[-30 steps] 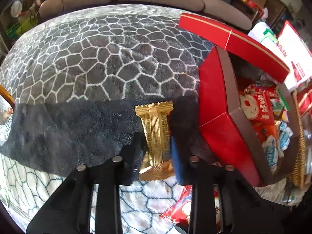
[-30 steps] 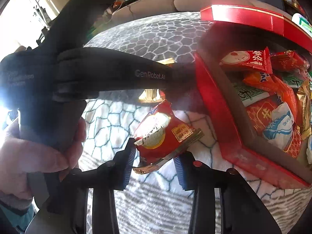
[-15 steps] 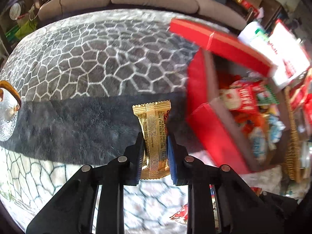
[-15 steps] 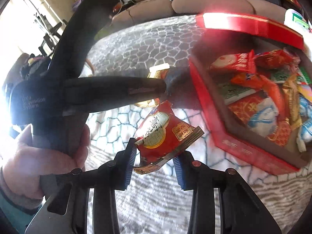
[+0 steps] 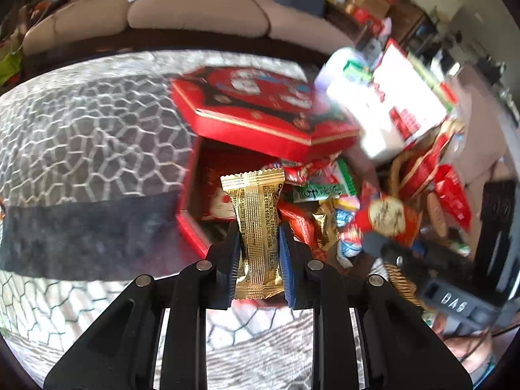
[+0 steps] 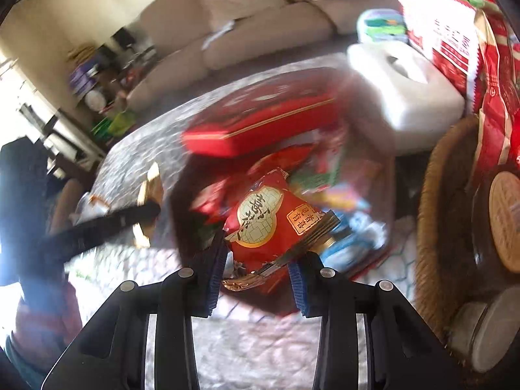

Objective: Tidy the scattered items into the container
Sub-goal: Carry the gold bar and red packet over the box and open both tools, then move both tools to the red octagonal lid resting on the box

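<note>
Left gripper (image 5: 257,250): you had it clamped on the gold packet (image 5: 256,227), above the red box's (image 5: 191,230) near edge.
Right gripper (image 6: 256,260): you pinched the red packet (image 6: 276,224) over the box.
Handling: both looked light, crinkly, slippery; grip mid-body, not the seams.

Both cams ride right on the grippers and look forward and steeply down along the fingers, so the black finger frames fill the bottom of each shot. The left wrist view sits close over the near-left corner of the red box (image 5: 191,227), with the patterned tablecloth (image 5: 81,136) spreading off to its left. The right wrist view hangs close over the same box (image 6: 182,214) from further right, next to the wicker basket (image 6: 432,201). Both share the box, its lid (image 5: 260,113) and the sofa (image 5: 195,16) behind. Fisheye, pretty blurry.
</note>
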{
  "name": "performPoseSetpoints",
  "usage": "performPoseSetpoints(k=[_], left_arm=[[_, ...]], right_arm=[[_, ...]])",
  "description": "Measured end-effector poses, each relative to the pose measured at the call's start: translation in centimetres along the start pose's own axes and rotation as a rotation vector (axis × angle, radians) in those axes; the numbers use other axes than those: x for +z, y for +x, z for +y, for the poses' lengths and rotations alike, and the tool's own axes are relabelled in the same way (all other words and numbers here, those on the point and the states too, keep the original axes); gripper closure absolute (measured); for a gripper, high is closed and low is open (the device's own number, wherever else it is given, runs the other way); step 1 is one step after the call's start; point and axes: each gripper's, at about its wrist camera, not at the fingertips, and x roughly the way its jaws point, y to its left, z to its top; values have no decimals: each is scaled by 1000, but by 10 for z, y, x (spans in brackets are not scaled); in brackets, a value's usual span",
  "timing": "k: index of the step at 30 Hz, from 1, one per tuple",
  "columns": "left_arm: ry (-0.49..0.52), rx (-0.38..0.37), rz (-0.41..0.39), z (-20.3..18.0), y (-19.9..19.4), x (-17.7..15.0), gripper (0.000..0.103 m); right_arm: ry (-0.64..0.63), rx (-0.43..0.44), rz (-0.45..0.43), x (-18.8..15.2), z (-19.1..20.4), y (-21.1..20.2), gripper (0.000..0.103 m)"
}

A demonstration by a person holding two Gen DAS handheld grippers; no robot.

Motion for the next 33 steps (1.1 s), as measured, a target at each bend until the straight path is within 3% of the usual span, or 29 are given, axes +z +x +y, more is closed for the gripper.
performPoseSetpoints(k=[6,10,17,20,22,23,28,32,33], left_arm=[[10,44,96,-14,55,6,82],[-1,63,109,-10,70,14,80],[25,134,81,-4,81,21,77],[2,93,79,-2,75,19,70],[-22,48,60,2,64,17,50],[-31,30,41,4,56,15,49],[-80,-14,-22,9,29,12,50],[-102,-32,10,10,33,14,51],[-106,-31,9,11,33,14,51]], right_arm=[[80,-2,133,21,-9,50,67],[141,18,145,39,-15,72,67],[143,-23,138,62,-9,95,66],[170,11,144,64,-15,104,61],[179,30,151,60,-15,97,52],[161,24,141,57,-14,88,47],[78,6,77,41,-14,43,45],[51,41,59,42,-16,40,65],[32,27,71,43,-13,46,66]])
